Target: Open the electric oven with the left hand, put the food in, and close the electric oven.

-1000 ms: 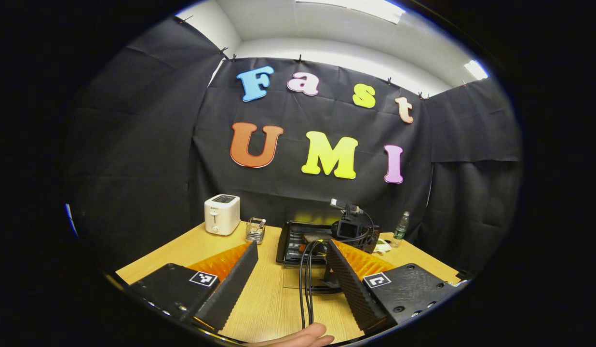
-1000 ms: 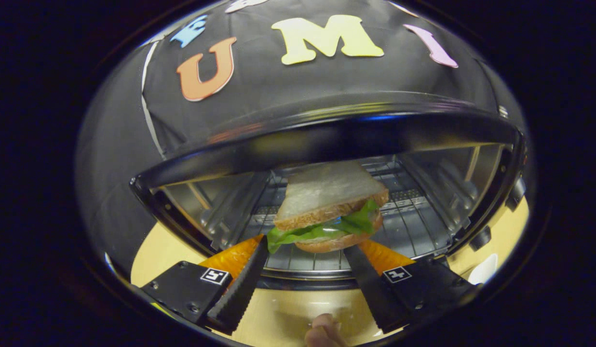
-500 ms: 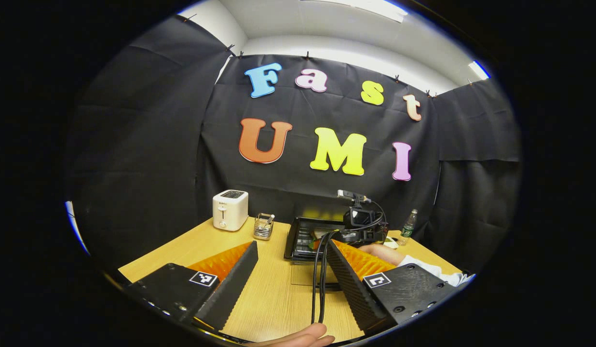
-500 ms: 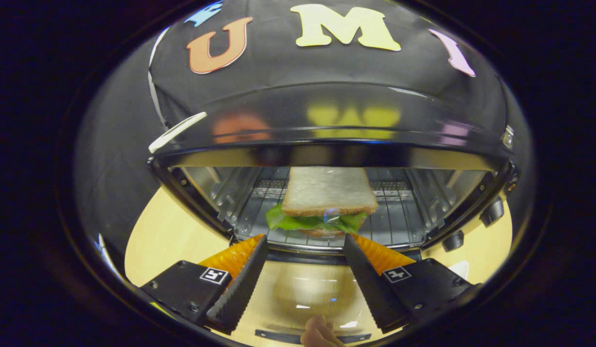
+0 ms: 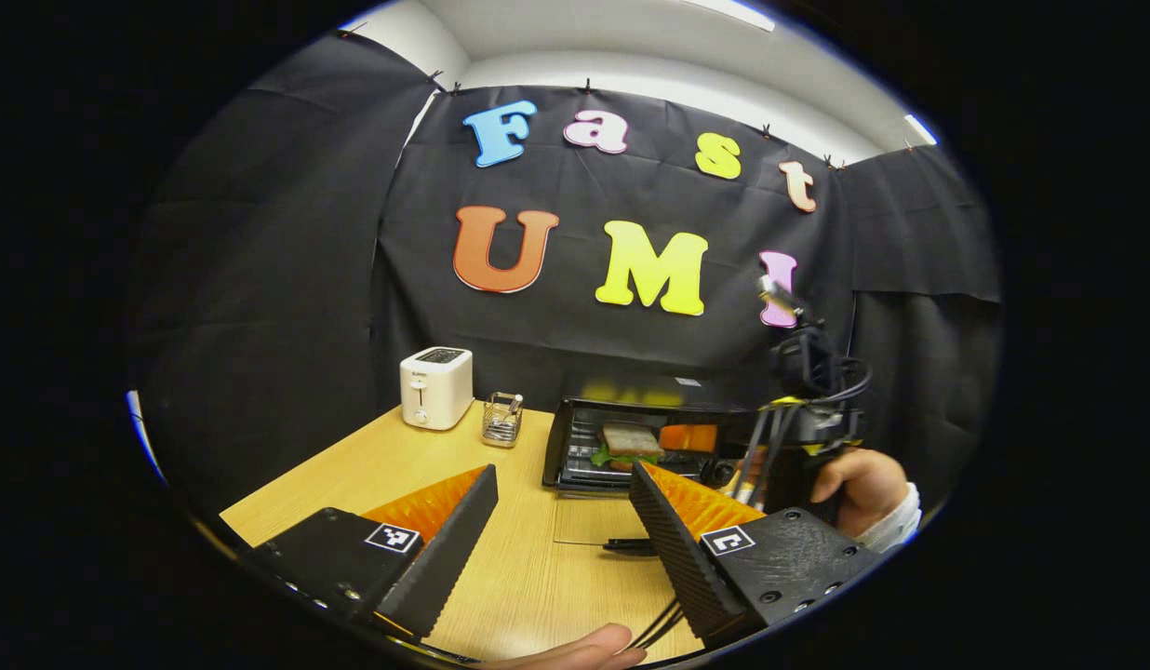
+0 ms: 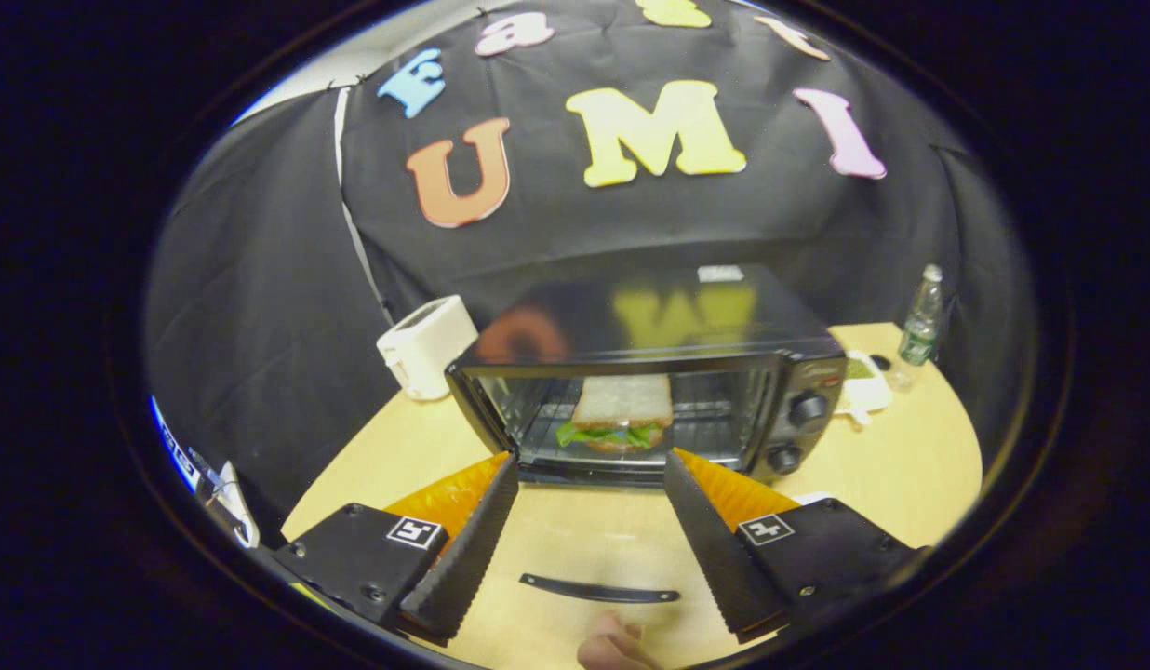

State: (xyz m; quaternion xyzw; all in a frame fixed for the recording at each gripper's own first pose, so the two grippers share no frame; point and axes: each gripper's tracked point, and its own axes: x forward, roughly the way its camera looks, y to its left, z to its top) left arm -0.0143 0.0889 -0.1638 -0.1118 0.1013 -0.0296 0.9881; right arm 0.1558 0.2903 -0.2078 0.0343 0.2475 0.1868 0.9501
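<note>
Resting ahead of the released, empty right gripper (image 6: 589, 475), black electric oven (image 6: 649, 372) on light wooden table (image 6: 910, 447); left gripper (image 5: 561, 484) likewise released.

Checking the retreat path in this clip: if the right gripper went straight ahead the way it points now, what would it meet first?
Most likely the oven's open front, with the sandwich on the rack inside dead ahead between the open fingers of the right gripper. The lowered glass door lies flat beneath that line; whether the fingers would clear it is hard to judge.
</note>
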